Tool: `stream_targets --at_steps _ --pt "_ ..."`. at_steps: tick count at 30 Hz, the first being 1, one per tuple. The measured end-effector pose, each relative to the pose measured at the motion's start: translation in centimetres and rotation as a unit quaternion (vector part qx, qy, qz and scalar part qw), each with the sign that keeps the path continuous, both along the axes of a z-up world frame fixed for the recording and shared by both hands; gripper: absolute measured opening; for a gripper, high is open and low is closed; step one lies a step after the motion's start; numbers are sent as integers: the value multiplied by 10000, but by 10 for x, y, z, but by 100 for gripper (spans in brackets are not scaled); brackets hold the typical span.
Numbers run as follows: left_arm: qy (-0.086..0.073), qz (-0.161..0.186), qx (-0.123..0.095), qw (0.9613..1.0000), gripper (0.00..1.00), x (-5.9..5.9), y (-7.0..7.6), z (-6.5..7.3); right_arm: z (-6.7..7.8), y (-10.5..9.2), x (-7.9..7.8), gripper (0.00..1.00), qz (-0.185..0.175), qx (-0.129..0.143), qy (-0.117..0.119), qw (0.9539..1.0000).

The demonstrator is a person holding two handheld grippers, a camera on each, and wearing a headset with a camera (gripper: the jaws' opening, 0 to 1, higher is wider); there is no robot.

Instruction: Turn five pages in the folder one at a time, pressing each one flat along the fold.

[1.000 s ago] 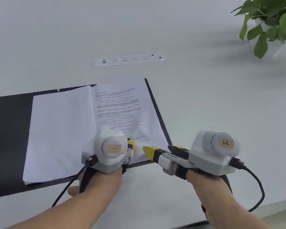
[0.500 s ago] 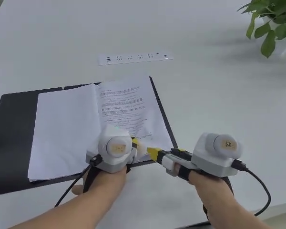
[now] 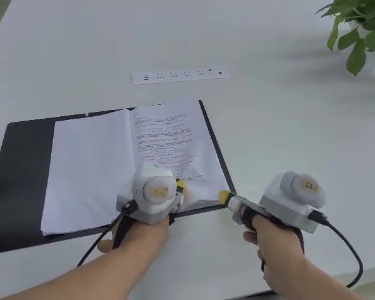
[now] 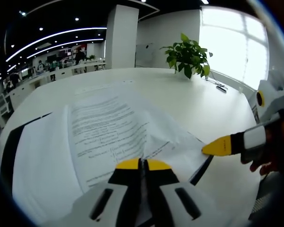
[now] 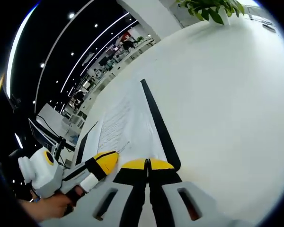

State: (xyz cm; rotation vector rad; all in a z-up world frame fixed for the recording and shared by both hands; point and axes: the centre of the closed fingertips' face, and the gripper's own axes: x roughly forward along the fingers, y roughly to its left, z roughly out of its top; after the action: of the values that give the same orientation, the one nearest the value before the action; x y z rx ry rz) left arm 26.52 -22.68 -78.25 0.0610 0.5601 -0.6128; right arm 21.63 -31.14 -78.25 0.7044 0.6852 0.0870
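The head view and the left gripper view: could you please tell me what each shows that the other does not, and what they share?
Head view, not the other: the person's forearms and the black cable trailing from the right claw. Left gripper view, not the other: a white pillar, bright windows and curved ceiling lights. Shared: the open black folder, its printed white page, puckered where the left claw appears shut on its near edge, and the green potted plant.
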Motion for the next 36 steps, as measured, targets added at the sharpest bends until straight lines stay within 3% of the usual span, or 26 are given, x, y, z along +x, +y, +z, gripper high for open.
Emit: stream_targets --at_steps 4,6,9,14,19,25,30,36 --pt "194 66 -232 9995 3 0 -1 2 3 -1 0 0 -250 342 30 9991" --pt "339 56 -242 9991 2 -2 4 3 9 -3 -1 0 -250 339 -43 9991" --pt "355 63 -201 9991 7 -7 14 7 24 0 -1 0 -135 326 -286 9990" --pt "555 17 -316 9980 18 -21 34 15 55 11 1 0 64 385 -709 9967" --pt "360 -27 -476 9982 20 -32 59 36 89 30 2 0 249 551 -1087 9922" --pt "123 177 -808 9965 24 -43 100 69 134 72 5 0 599 911 -1583 9814" --pt "-42 529 -932 9942 25 -50 141 86 151 113 6 0 895 1137 -1711 9746" --pt "-171 781 -971 9921 26 -60 182 99 156 160 7 0 1248 1298 -1691 9690"
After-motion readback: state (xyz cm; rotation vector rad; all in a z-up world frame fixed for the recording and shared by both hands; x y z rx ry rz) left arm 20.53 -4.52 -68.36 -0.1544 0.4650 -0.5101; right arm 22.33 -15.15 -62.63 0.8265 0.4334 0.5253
